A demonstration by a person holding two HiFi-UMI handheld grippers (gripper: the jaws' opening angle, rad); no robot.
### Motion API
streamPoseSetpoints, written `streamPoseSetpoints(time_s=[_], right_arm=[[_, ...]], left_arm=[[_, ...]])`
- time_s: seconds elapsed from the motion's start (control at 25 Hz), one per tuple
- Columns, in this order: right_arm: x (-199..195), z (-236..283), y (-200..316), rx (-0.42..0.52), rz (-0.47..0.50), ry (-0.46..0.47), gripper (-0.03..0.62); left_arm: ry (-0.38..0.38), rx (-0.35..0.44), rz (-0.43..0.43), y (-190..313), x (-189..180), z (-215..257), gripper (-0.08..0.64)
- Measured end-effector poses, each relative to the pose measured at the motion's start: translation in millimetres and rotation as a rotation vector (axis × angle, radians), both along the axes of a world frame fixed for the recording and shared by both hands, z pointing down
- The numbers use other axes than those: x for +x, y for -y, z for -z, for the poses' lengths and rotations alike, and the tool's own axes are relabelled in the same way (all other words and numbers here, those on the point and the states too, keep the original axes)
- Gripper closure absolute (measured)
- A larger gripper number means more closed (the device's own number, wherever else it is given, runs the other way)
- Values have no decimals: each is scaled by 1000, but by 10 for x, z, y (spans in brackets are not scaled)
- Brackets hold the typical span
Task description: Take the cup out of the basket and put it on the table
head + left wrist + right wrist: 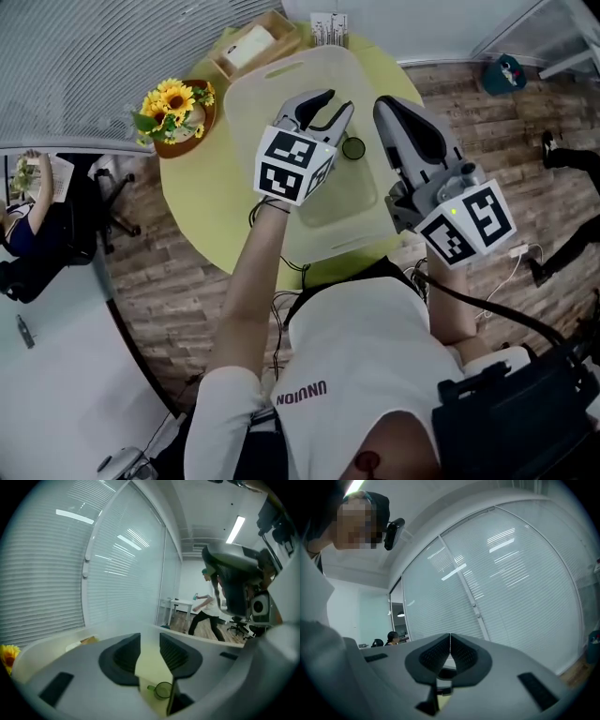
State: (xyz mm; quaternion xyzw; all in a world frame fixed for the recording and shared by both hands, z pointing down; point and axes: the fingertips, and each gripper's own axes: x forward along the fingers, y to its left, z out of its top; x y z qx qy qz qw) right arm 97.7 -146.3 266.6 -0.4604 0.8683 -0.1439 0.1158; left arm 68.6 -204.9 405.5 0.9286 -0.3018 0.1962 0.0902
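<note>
A small green cup (pixel 353 148) stands upright on a pale surface inside the outline of the translucent white basket (pixel 272 84), which sits on the round yellow-green table (pixel 202 197). My left gripper (pixel 335 103) hovers just left of and above the cup, open with nothing between its fingers. In the left gripper view the cup (pixel 161 690) shows low in the gap, below the left gripper (pixel 150 645). My right gripper (pixel 386 105) is held to the right of the cup, shut and empty. In the right gripper view the right gripper (pixel 450 638) points up at window blinds.
A brown bowl of sunflowers (pixel 175 111) and a wooden box (pixel 251 45) stand at the table's far left side. A card holder (pixel 328 28) is at the far edge. A person sits at a desk (pixel 23 220) to the left. Another person (pixel 206 611) walks in the background.
</note>
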Motion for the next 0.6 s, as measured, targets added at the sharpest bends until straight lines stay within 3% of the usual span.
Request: streamPoseSetpoints(time_s=[0.6], right_arm=[[61,-69,47,-18,-4,5,572]], left_arm=[[199,-212,-43,-54,24,-842,434]])
